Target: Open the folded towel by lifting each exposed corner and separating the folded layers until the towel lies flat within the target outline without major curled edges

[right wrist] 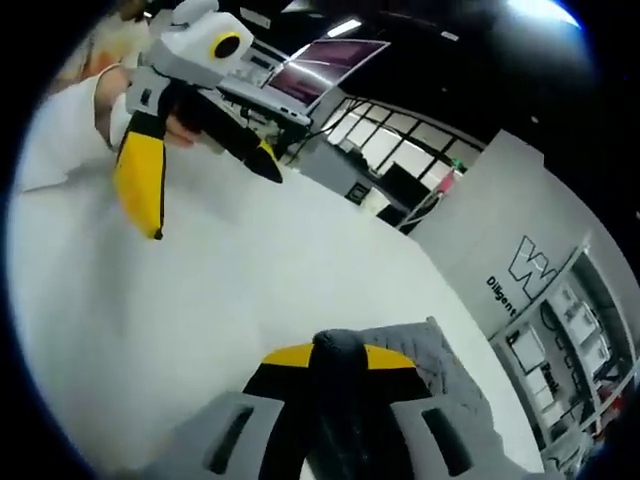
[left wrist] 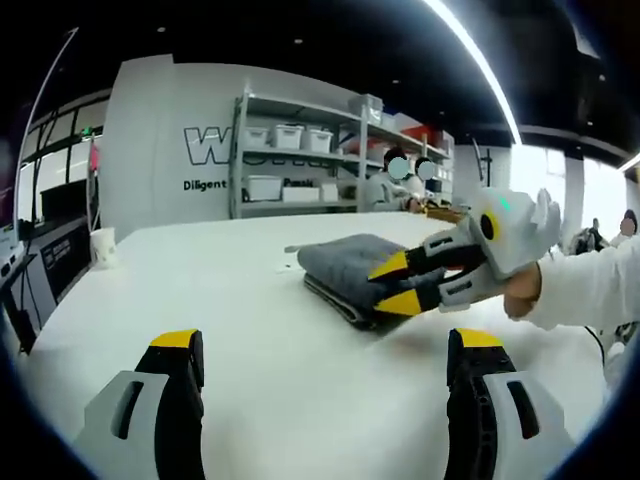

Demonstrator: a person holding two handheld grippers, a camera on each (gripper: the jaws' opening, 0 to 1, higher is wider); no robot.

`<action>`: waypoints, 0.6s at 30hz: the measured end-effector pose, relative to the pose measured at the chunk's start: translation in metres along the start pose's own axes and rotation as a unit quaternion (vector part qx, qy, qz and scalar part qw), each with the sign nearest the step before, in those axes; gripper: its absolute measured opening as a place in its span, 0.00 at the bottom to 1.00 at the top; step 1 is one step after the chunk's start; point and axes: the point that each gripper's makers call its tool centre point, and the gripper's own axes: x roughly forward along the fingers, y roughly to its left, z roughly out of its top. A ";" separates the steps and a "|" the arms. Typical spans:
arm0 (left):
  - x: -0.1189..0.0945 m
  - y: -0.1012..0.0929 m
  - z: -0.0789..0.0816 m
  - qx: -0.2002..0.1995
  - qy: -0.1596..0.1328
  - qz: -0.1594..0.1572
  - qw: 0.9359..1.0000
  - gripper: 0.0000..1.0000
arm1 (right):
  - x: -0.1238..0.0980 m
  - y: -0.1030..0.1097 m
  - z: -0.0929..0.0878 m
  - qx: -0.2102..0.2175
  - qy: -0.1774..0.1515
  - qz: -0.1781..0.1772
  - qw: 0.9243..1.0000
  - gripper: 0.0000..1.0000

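Across the left gripper view: white worktop (left wrist: pixel 200 290) running out to the shelving (left wrist: pixel 300 150) at the back wall, grey folded towel (left wrist: pixel 345 265) lying right of centre on it, still a compact stack of layers. Left gripper (left wrist: pixel 325 375) low at the bottom of the view, jaws set wide apart with bare worktop between them, nothing held, well short of the towel. Right gripper (left wrist: pixel 405 285) reaching in from the right, yellow tips at the towel's near edge, pinched on the upper layers there as far as can be told from this angle. Small white cup (left wrist: pixel 102 246) well apart at the far left.

Over in the right gripper view: right gripper (right wrist: pixel 338 362) shut onto a grey fold of the towel (right wrist: pixel 440 375), cloth bunched up between the yellow tips and spreading away to the right. Left gripper (right wrist: pixel 205 195) hanging open above the worktop (right wrist: pixel 150 330), clear of the cloth. Laptop (right wrist: pixel 310 70) beyond it.

Judged step: first corner seized, layers not yet parted. Next move calls for lifting that pinched edge up and peeling it back, with the free gripper brought down to pin or take the lower layers.
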 end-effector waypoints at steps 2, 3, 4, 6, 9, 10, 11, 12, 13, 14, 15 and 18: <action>0.000 0.000 0.000 -0.001 0.000 0.000 1.000 1.00 | -0.003 -0.004 0.001 0.001 -0.006 -0.006 1.000 0.03; 0.000 0.000 0.000 -0.001 0.000 -0.001 1.000 1.00 | -0.005 -0.005 0.002 0.003 -0.008 -0.008 1.000 0.03; 0.000 0.000 -0.001 -0.001 0.000 0.000 1.000 1.00 | -0.007 -0.007 0.003 0.004 -0.013 -0.008 1.000 0.03; 0.000 0.001 -0.001 -0.002 0.001 0.001 1.000 1.00 | -0.009 -0.008 0.003 0.002 -0.015 -0.006 1.000 0.02; 0.001 0.010 0.001 -0.005 0.000 0.001 1.000 1.00 | -0.012 -0.011 0.002 0.008 -0.018 -0.008 1.000 0.01; 0.001 0.010 0.001 -0.005 -0.001 0.001 1.000 1.00 | -0.013 -0.012 0.002 0.009 -0.019 -0.009 1.000 0.01; 0.002 0.014 0.001 -0.005 0.000 0.001 1.000 1.00 | -0.014 -0.013 0.002 0.009 -0.020 -0.009 1.000 0.01; 0.003 0.017 0.001 -0.005 0.001 0.002 1.000 1.00 | -0.016 -0.016 0.003 0.011 -0.023 -0.014 1.000 0.01; 0.003 0.018 0.001 -0.005 0.001 0.002 1.000 1.00 | -0.017 -0.019 0.003 0.017 -0.026 -0.017 0.999 0.01; 0.003 0.019 0.001 -0.006 0.001 0.001 1.000 1.00 | -0.018 -0.020 0.004 0.020 -0.028 -0.019 0.999 0.00; 0.003 0.019 0.001 -0.006 0.001 0.001 1.000 1.00 | -0.019 -0.023 0.004 0.023 -0.030 -0.021 0.999 0.00; 0.003 0.021 0.002 -0.006 0.001 0.003 1.000 1.00 | -0.024 -0.032 0.005 0.035 -0.035 -0.030 0.998 0.00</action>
